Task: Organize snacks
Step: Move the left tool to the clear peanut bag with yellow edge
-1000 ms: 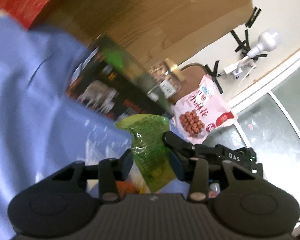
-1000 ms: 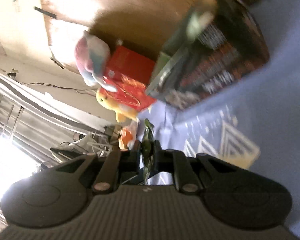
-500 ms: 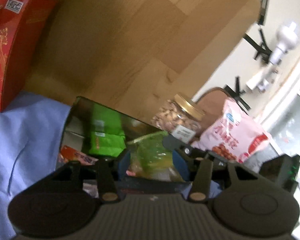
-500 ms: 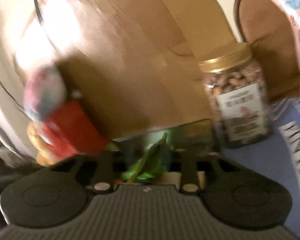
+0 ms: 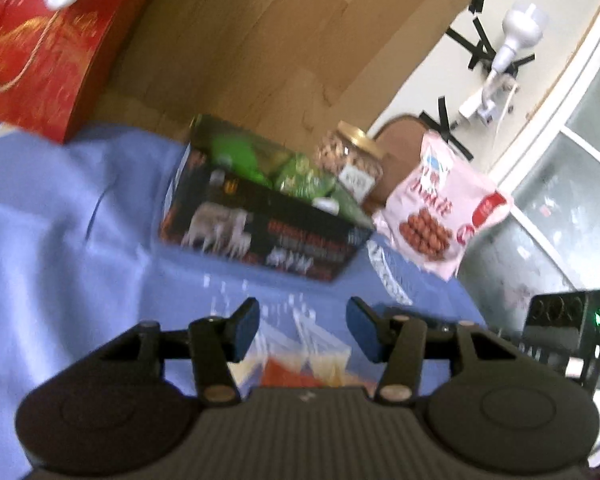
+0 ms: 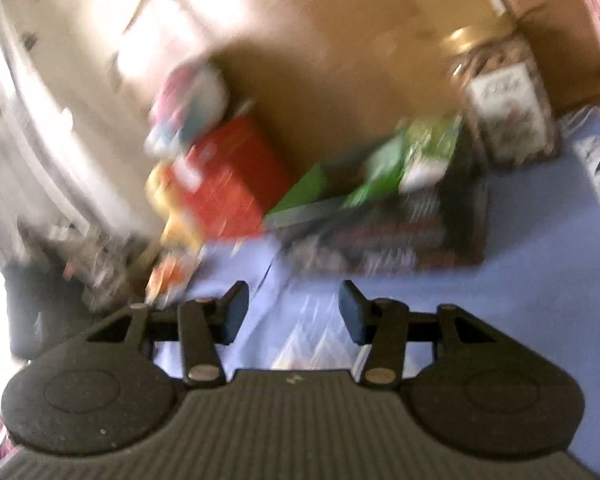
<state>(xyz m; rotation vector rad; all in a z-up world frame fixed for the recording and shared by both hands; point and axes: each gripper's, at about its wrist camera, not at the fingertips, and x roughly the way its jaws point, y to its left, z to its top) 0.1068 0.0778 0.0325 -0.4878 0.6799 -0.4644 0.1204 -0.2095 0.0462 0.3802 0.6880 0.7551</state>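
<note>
A dark printed box (image 5: 260,232) stands on the blue cloth (image 5: 60,240) and holds several green snack bags (image 5: 300,178). It also shows, blurred, in the right wrist view (image 6: 380,232) with the green bags (image 6: 404,160) in it. My left gripper (image 5: 302,330) is open and empty, held back from the box above orange and yellow packets (image 5: 300,364). My right gripper (image 6: 292,312) is open and empty, also back from the box.
A nut jar with a gold lid (image 5: 350,160) and a pink snack bag (image 5: 440,208) stand right of the box. A red gift box (image 5: 40,48) is at the far left, against a wooden board (image 5: 280,40). A black device (image 5: 568,328) sits at right.
Both grippers held green snack bags over the box; now both are open and empty and have drawn back. The green bags lie in the box.
</note>
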